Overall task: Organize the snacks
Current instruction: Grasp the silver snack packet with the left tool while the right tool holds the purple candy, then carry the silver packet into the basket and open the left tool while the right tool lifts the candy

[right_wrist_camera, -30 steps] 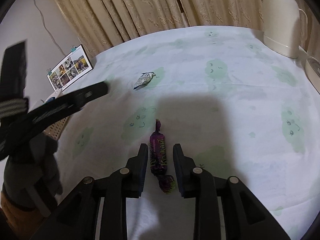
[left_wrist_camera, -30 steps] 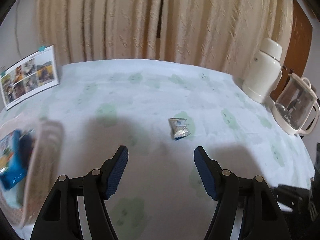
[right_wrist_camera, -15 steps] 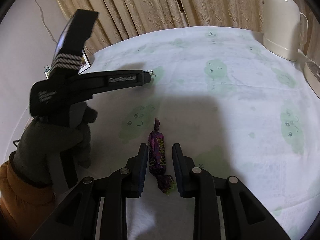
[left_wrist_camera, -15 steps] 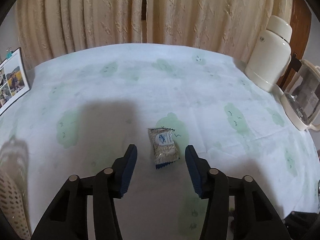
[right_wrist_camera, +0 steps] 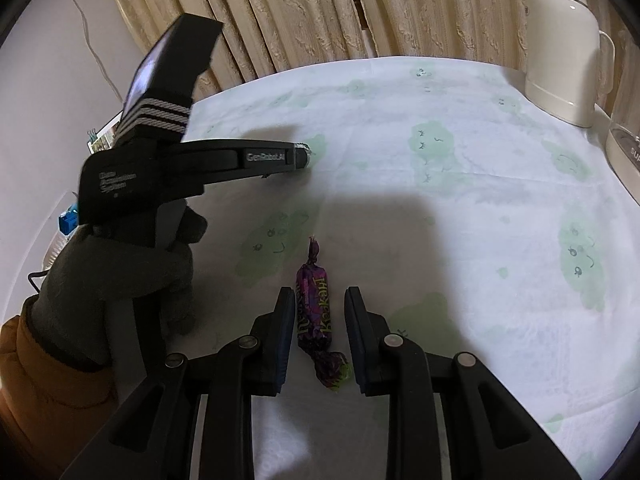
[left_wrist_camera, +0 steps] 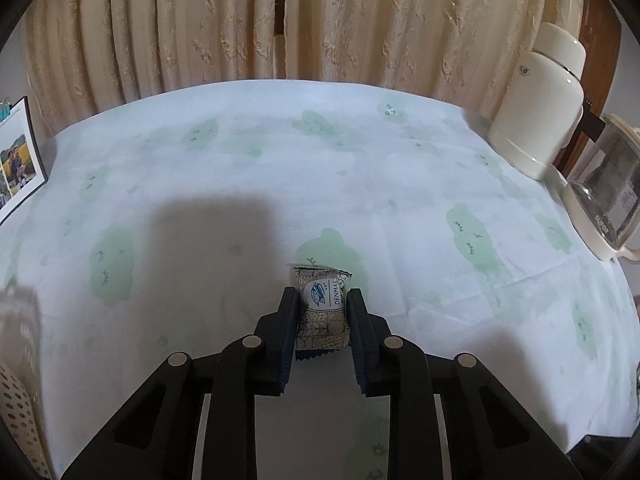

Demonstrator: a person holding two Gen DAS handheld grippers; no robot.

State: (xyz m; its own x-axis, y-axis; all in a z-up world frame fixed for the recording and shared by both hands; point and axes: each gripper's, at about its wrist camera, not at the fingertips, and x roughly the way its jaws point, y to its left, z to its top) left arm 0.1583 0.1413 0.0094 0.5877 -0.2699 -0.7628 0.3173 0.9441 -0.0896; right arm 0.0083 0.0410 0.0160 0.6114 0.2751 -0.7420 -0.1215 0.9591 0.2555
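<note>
— Left wrist view: the left gripper [left_wrist_camera: 323, 300] has its two fingers pressed against the sides of a small snack packet [left_wrist_camera: 322, 312], which sits between them on the table [left_wrist_camera: 400, 168]. The packet's far end pokes out past the fingertips.

— Where on the table is that?

— Toward the near edge, roughly midway along it. A cream flask [left_wrist_camera: 536, 100] and a glass jug [left_wrist_camera: 604, 196] stand at the far right corner, a photo card [left_wrist_camera: 18, 160] leans at the left edge, and a bit of perforated basket [left_wrist_camera: 18, 416] shows at the near left corner.

— And the other side?

— The right gripper [right_wrist_camera: 316, 302] is partly open around a purple wrapped candy [right_wrist_camera: 316, 312] lying lengthwise between its fingers. The candy sits close to the left finger; whether it touches, I cannot tell. Clear space remains beside the right finger. The candy is also near the table's near edge. A gloved hand [right_wrist_camera: 132, 276] with an orange sleeve [right_wrist_camera: 40, 384] holds the left gripper over to the left.

— What changed from half a second ago?

— The left gripper's fingers stood wide of the packet then; now they are closed in on it. A second ago the packet lay well ahead of that open gripper. The right gripper and the candy look unchanged.
</note>
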